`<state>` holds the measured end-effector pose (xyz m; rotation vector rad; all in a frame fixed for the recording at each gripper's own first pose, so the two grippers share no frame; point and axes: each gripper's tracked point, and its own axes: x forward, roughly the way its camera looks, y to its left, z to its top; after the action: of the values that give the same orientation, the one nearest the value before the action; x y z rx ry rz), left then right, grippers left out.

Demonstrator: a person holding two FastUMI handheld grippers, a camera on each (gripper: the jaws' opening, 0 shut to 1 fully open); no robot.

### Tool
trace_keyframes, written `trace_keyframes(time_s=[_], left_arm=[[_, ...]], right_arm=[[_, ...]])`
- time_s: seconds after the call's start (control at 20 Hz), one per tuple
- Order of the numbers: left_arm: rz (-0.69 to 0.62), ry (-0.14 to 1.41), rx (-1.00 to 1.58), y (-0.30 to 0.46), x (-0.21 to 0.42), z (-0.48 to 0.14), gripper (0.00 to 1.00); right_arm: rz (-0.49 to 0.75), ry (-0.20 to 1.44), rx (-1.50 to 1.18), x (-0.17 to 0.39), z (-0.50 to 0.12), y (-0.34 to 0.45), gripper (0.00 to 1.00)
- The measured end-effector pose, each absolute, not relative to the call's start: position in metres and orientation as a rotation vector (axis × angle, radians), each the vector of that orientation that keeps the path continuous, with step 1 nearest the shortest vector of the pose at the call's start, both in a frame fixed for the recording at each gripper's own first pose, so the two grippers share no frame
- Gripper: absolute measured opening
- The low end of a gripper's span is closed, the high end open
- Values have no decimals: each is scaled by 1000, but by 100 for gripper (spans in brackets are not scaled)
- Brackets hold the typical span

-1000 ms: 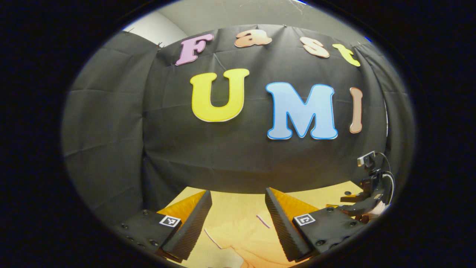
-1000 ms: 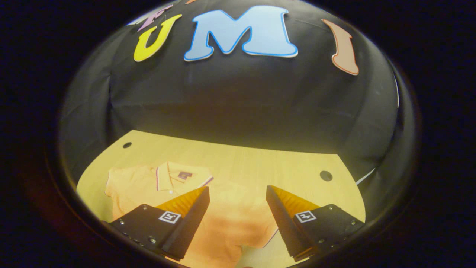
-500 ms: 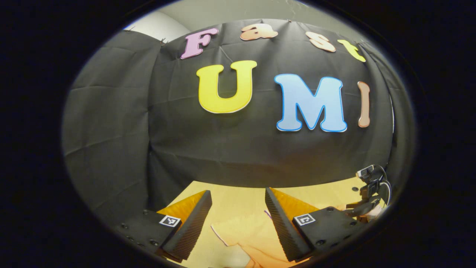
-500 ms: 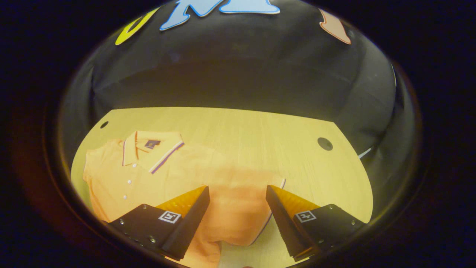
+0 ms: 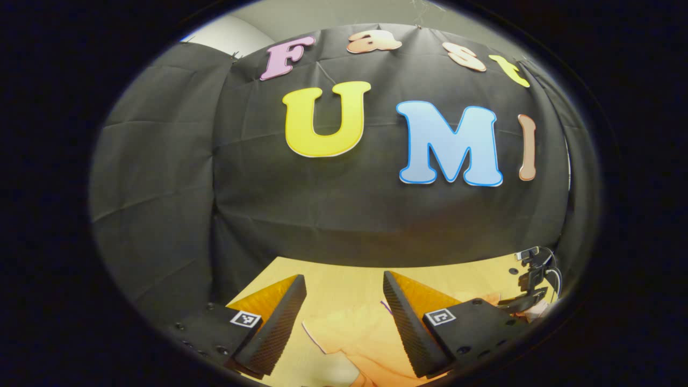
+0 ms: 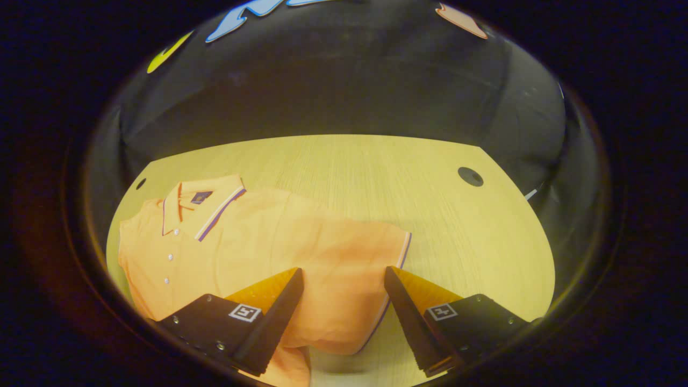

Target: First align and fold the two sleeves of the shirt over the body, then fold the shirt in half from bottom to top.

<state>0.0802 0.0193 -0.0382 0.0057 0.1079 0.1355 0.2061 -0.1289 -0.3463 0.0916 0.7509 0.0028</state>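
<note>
Lately the left gripper view is tipped slightly lower: more of the wooden table (image 5: 344, 274) is taken in at 6 o'clock than half a second ago. The left gripper (image 5: 344, 317) is held with jaws released, nothing between them; a sleeve edge of the orange shirt (image 5: 355, 336) lies below the gap. The right gripper (image 5: 529, 293) is seen small at 4 o'clock.

Next, in the right gripper view, the shirt (image 6: 226, 242) has slid from the lower rim toward centre since a second ago, spread flat, collar (image 6: 201, 207) at 10 o'clock. The right gripper (image 6: 344, 317), jaws apart and empty, is poised over the right sleeve (image 6: 365, 274). The sleeve fold is judged not yet begun; a pinch near the striped cuff seems due.
</note>
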Motion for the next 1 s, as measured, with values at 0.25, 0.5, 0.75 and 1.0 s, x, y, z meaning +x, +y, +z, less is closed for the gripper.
trace_keyframes(time_s=[0.25, 0.5, 0.75, 1.0], left_arm=[[132, 111, -5, 18, 80, -39, 94], [142, 112, -7, 19, 79, -39, 94], [152, 111, -20, 20, 78, -39, 95], [164, 108, -24, 23, 76, -40, 95]], right_arm=[[32, 742, 154, 213, -346, -117, 36], [-2, 782, 192, 217, -339, -111, 6], [71, 664, 39, 227, -293, -72, 6], [189, 635, 9, 222, -279, -7, 5]])
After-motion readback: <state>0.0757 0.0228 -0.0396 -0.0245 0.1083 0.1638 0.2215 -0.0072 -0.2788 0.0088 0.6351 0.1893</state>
